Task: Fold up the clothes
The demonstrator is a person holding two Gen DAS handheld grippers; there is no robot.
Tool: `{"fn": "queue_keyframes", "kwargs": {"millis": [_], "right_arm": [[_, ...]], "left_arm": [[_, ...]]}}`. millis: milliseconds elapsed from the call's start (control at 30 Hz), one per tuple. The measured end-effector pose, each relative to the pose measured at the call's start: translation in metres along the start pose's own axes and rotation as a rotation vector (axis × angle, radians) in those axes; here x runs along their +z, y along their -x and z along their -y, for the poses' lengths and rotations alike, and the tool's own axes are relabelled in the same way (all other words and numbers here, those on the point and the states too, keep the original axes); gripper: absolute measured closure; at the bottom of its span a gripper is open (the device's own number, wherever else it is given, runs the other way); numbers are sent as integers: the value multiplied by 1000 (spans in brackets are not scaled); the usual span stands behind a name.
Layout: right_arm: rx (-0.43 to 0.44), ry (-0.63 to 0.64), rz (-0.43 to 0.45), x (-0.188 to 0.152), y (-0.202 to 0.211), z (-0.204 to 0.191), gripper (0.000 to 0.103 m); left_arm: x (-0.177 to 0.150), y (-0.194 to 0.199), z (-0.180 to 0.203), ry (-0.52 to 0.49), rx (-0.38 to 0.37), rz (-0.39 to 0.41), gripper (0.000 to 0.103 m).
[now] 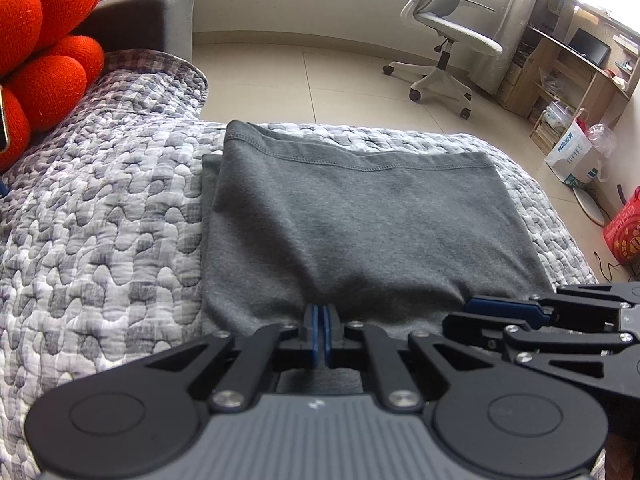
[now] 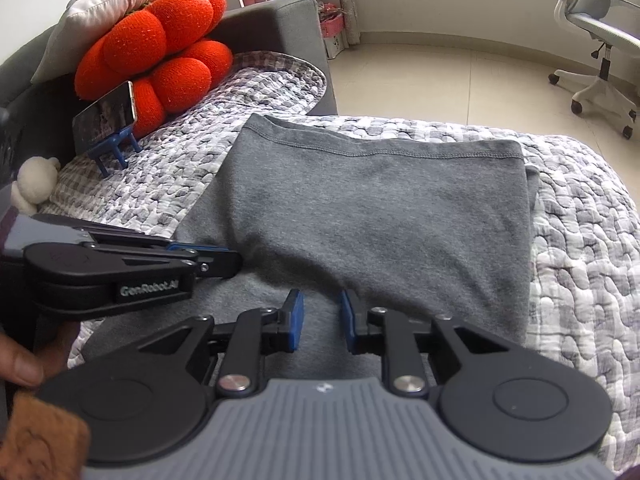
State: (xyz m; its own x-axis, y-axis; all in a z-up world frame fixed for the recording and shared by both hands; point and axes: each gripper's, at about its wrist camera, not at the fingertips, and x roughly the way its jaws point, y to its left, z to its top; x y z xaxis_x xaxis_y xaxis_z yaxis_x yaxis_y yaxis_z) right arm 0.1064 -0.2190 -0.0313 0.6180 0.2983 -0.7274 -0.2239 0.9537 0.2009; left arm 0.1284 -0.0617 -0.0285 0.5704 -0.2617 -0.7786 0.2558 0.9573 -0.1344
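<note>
Left wrist view: left gripper (image 1: 320,316) fingers pressed together at the near edge of the grey garment (image 1: 360,208); whether cloth is pinched between them, cannot tell
Right wrist view: right gripper (image 2: 321,314) fingers parted, nothing held, hovering over the same near edge
Garment: lies on the quilted bed cover (image 2: 580,240), top layer doubled over, stitched hem on the far side
Axis: long axis runs across both grippers; cloth lies straight ahead of both
Nearer: left gripper, by my read; stage ambiguous
</note>
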Motion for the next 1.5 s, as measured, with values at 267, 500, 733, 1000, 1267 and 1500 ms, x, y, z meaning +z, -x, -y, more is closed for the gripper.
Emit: {"fn": "queue_keyframes", "kwargs": {"millis": [267,500,733,1000,1267,1500], "right_arm": [[-30,-43,4,-6,12,29,81],[-59,-87,0,-9,22,53,81],[-83,-98,3,-12,26,62,78],[-112,-89,7,-15,25,64,79],[-140,-50,33,-15,31,56,74],[-112,42,106,-16,46,38,70]], "left_arm": [[3,3,-17,49,24,-2,100],[1,5,-33,88,26,-17,100],[1,6,-38,94,25,-20,100],[0,8,-43,101,19,-24,100],[-1,9,-48,103,-1,-34,100],[-1,10,-50,98,-11,-40,100]]}}
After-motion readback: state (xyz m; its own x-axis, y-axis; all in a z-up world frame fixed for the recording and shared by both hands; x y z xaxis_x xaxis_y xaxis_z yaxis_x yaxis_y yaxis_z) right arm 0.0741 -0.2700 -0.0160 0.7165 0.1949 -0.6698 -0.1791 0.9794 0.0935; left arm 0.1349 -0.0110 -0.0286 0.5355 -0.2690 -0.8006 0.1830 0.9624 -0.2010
